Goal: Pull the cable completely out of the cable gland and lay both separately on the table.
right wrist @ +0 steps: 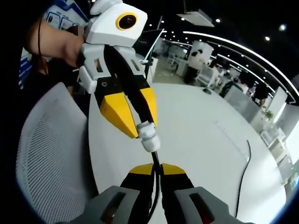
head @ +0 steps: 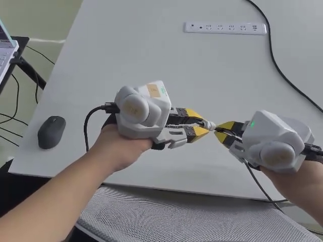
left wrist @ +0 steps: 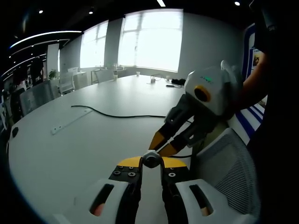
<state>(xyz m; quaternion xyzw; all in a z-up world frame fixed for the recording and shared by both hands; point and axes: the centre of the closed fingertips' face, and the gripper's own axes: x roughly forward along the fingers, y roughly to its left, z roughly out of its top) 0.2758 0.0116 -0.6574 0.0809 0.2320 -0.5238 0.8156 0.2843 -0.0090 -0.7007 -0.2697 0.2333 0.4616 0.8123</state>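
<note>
**A:** What lay around the two grippers?

**B:** A white table (head: 151,55) stretched out beyond both of them. A grey mesh chair (head: 176,217) sat beneath them, on the near side of the table's edge.

**A:** And the grippers themselves?

**B:** The left gripper (head: 204,126) and the right gripper (head: 221,132) faced each other tip to tip, held in the air above that near edge. The left gripper's jaws were clamped on the cable gland (right wrist: 148,135). The right gripper's jaws were closed around the black cable (right wrist: 156,161), just short of the gland.

**A:** Anything else on the table?

**B:** A white power strip (head: 225,27) lay far ahead of the grippers, and a black cord (head: 282,75) ran across the table beyond the right gripper. A dark mouse (head: 51,131) rested well off to the left gripper's outer side, near the table's edge.

**A:** Where exactly was the gland?

**B:** It was pinched between the left gripper's yellow tips, clear of the table. The cable ran straight from its end into the right gripper's jaws, so it was not yet pulled out. In the head view a thin black line hung below the right gripper. It may have been the cable's tail, though I could not be sure.
</note>
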